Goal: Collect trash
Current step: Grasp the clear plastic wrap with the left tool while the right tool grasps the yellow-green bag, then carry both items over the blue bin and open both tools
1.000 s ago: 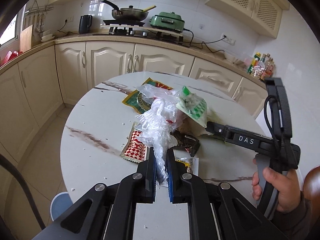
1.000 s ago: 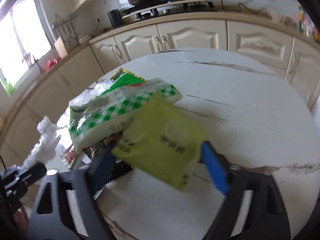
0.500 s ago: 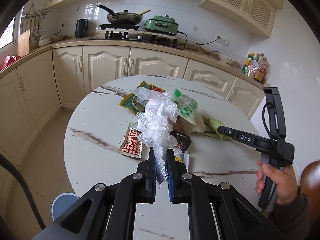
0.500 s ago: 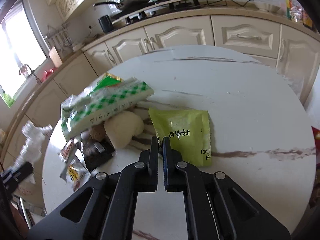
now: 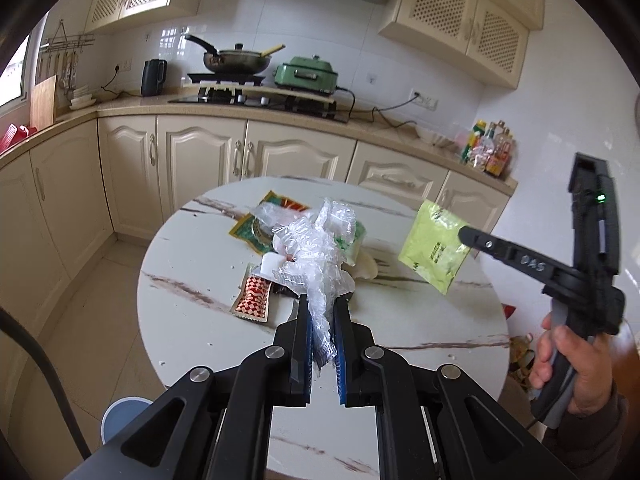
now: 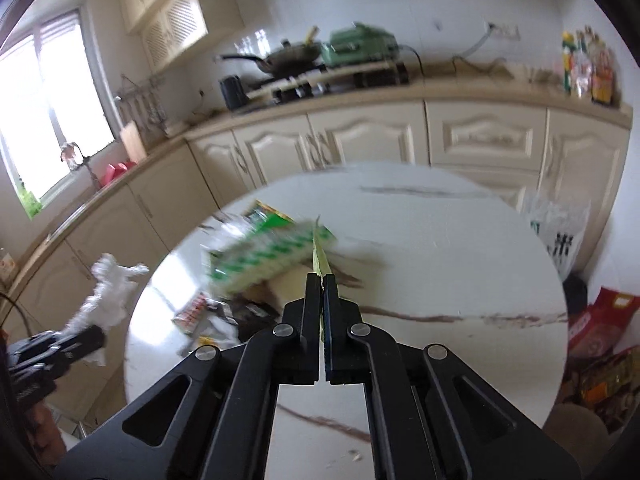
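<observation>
Two pieces of trash are off the bench (image 5: 188, 320): the left hand-held gripper (image 5: 323, 312) is clamped on crumpled clear plastic (image 5: 316, 256), and the right hand-held gripper (image 6: 322, 280) pinches the yellow-green packet (image 5: 434, 246) by one edge. Carry both level and keep the pinch firm. Blur leaves the remaining pile (image 6: 260, 264) probably wrappers; no bin is clearly visible.

Motion blur smears the green-checked packet (image 6: 272, 258) in the right wrist view.

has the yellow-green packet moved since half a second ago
Yes. The yellow-green packet is lifted off the round table where it lay flat, and hangs pinched in the right claw.
</observation>
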`<action>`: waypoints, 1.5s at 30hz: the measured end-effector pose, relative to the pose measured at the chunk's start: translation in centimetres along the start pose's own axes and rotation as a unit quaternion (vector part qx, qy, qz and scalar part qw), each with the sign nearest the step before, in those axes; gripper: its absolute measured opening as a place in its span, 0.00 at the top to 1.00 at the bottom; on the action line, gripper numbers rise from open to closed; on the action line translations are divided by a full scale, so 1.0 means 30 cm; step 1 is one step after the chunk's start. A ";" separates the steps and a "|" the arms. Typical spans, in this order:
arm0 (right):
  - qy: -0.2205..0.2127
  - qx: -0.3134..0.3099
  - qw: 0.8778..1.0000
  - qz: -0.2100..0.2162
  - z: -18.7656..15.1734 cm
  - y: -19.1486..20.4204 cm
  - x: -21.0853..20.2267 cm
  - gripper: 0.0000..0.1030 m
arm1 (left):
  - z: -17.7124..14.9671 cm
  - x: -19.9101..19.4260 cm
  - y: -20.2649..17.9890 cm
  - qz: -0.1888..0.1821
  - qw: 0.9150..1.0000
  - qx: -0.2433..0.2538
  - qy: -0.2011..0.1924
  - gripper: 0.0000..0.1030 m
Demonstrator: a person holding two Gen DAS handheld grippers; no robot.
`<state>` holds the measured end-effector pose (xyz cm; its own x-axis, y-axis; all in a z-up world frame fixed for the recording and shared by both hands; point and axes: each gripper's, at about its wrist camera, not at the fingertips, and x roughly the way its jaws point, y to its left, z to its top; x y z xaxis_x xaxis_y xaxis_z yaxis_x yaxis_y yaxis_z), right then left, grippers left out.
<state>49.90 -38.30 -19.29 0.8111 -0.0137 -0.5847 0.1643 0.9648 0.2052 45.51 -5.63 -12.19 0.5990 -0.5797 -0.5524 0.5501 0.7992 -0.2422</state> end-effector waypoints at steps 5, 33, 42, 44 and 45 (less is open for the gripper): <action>-0.037 -0.030 0.998 0.030 0.040 0.152 -0.117 0.98 | -0.011 -0.102 0.057 0.000 1.000 -0.015 -0.020 0.95; 0.238 -0.209 0.926 0.205 -0.644 1.313 0.796 0.98 | -0.759 -0.170 1.123 0.177 0.925 -0.299 0.154 0.94; 0.352 -0.175 0.903 0.171 -0.956 1.297 1.197 0.91 | -0.947 0.104 1.321 0.149 0.892 -0.336 0.261 0.94; 0.364 -0.166 0.901 0.167 -0.994 1.278 1.258 0.84 | -0.957 0.155 1.336 0.144 0.888 -0.334 0.280 0.93; 0.367 -0.165 0.900 0.166 -1.002 1.265 1.279 0.78 | -0.958 0.168 1.339 0.147 0.887 -0.334 0.283 0.92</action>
<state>70.38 5.69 -57.53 0.1746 0.3503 -0.9202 -0.2926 0.9108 0.2912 53.90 28.11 -47.63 0.1670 -0.3094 -0.9362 -0.1621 0.9279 -0.3356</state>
